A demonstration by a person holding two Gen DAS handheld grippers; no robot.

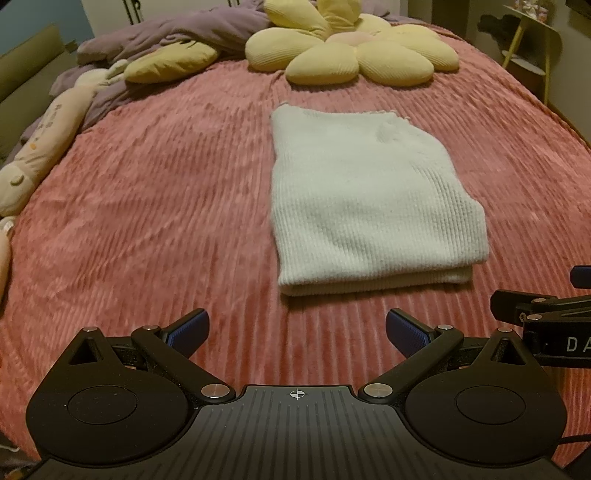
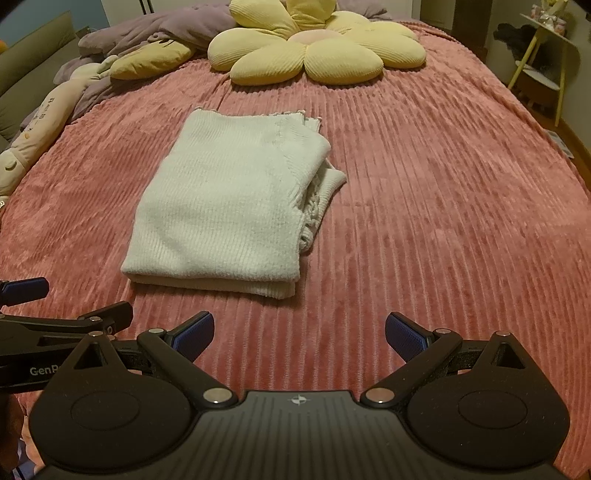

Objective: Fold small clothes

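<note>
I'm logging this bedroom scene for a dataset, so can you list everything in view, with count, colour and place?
Knit garment: one, white, folded in layers, lying mid-bed just ahead of both grippers.
Bedspread: one, pink, ribbed, covering the bed.
Flower cushion: one, pale yellow petals with a pinkish centre, at the far end of the bed.
Separate cushion: one, pale yellow, left of the flower.
Duvet: one, purple-grey, bunched at the far left.
Plush toy: one, cream, along the left edge.
Side stand: one, yellow legs, beyond the bed's right side.
Left gripper: one, black with blue pads, open, empty.
Right gripper: one, same colours, open, empty.
</note>
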